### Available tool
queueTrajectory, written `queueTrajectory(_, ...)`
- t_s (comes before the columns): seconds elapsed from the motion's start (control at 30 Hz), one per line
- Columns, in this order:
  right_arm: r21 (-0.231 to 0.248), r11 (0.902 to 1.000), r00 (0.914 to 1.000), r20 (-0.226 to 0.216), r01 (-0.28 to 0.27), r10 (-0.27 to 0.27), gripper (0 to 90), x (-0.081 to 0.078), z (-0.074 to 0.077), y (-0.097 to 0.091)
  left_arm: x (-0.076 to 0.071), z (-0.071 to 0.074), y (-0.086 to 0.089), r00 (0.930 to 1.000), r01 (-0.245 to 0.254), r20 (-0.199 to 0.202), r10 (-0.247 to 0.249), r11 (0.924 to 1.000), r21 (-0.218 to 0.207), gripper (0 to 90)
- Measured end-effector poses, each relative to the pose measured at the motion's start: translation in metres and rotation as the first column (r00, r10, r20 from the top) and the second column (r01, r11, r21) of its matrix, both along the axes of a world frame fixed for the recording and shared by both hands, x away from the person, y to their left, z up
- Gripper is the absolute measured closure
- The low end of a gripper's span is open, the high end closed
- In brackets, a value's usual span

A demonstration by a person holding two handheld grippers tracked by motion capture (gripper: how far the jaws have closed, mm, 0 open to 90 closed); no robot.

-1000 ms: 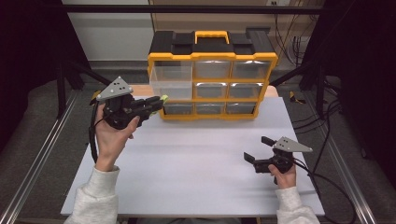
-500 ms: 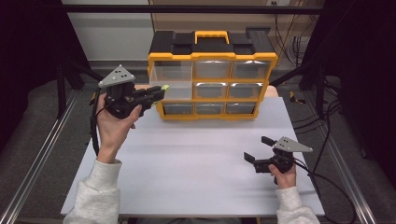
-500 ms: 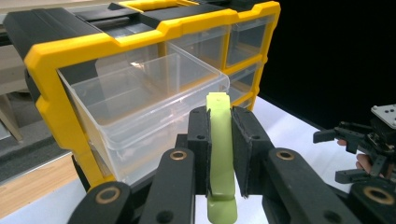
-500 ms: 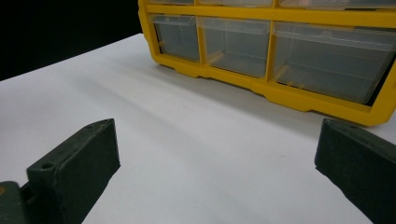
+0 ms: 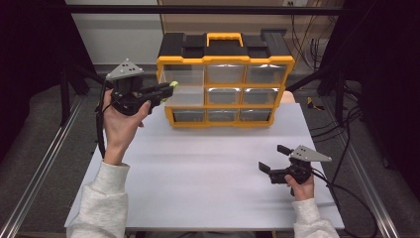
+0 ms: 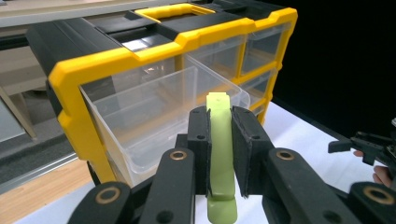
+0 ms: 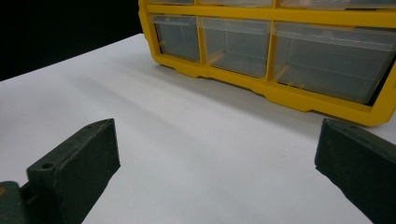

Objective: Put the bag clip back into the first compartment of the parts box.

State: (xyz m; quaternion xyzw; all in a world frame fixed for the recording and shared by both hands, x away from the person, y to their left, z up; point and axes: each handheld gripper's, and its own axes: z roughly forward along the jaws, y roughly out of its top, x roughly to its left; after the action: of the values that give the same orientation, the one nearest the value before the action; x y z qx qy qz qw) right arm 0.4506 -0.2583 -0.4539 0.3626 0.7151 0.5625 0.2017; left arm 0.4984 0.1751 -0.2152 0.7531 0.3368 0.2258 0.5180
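Nine clear drawers are counted in one yellow-and-black organizer (image 5: pixel 225 79) at the far side of the tabletop (image 5: pixel 198 178). One pale green strip (image 6: pixel 220 140) is clamped in the left gripper (image 5: pixel 166 91), beside the pulled-out top-left drawer (image 6: pixel 154 112). Near right, the right gripper (image 5: pixel 271 159) is held wide apart, empty.

The organiser (image 5: pixel 225 79) looks like hard plastic: glossy yellow frame, matt black top, clear smooth drawers (image 6: pixel 159 112). The table (image 5: pixel 198 168) is smooth, matt white. The green piece (image 6: pixel 219 154) looks like matt plastic. Both sleeves (image 5: pixel 99 208) are soft pale cloth.
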Motion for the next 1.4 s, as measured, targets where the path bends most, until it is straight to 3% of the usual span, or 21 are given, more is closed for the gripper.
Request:
queueTrajectory(0.6, 0.003, 1.0, 1.0, -0.004, 0.0, 0.0, 0.5, 0.0, 0.0, 0.0, 0.022, 0.013, -0.005, 0.9992, -0.037, -0.016, 0.038, 0.9992, 0.016, 77.6)
queueTrajectory(1.4, 0.003, 1.0, 1.0, -0.003, -0.002, 0.002, 0.5, 0.0, 0.0, 0.0, 0.057, 0.009, -0.012, 0.9961, -0.084, -0.026, 0.084, 0.9961, 0.027, 77.5)
